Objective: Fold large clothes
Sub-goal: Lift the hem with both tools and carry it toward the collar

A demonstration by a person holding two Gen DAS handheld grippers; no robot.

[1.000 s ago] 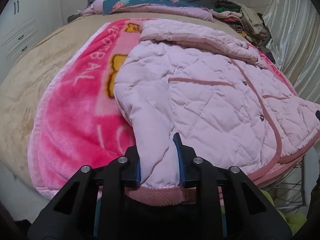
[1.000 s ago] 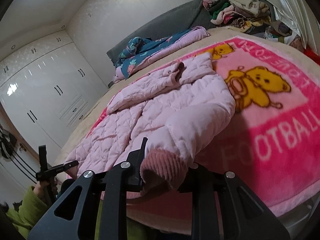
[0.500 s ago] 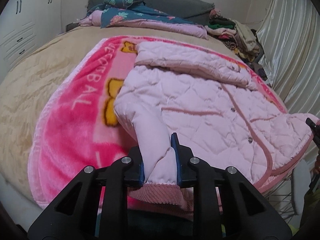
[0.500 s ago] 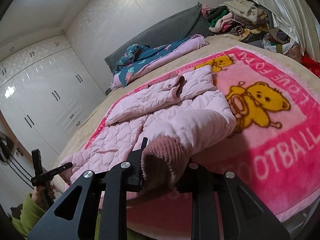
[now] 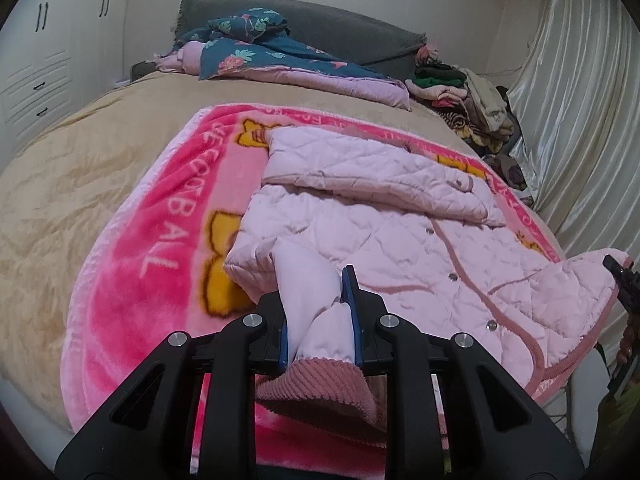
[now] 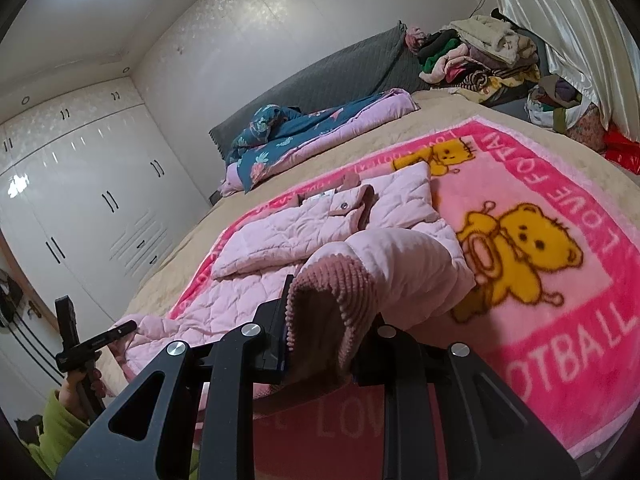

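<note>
A light pink quilted jacket [image 5: 400, 240] lies front up on a pink teddy-bear blanket [image 5: 160, 240] on the bed, its hood folded near the top. My left gripper [image 5: 318, 320] is shut on one sleeve just above its ribbed cuff [image 5: 320, 384]. My right gripper [image 6: 320, 320] is shut on the other sleeve at its ribbed cuff [image 6: 332, 292], lifted above the blanket [image 6: 560, 280]. The jacket body [image 6: 272, 248] stretches between them. The left gripper [image 6: 80, 344] also shows at the far left of the right wrist view.
A blue floral quilt [image 5: 260, 52] lies at the grey headboard [image 5: 340, 36]. A pile of clothes [image 5: 472, 96] sits at the bed's far right by the curtain [image 5: 580, 120]. White wardrobes [image 6: 80, 208] line the other side. Beige bedspread [image 5: 80, 160] surrounds the blanket.
Both grippers have risen and moved forward over the bed with their sleeves, which now bunch up toward the jacket body. More of the room and headboard shows.
</note>
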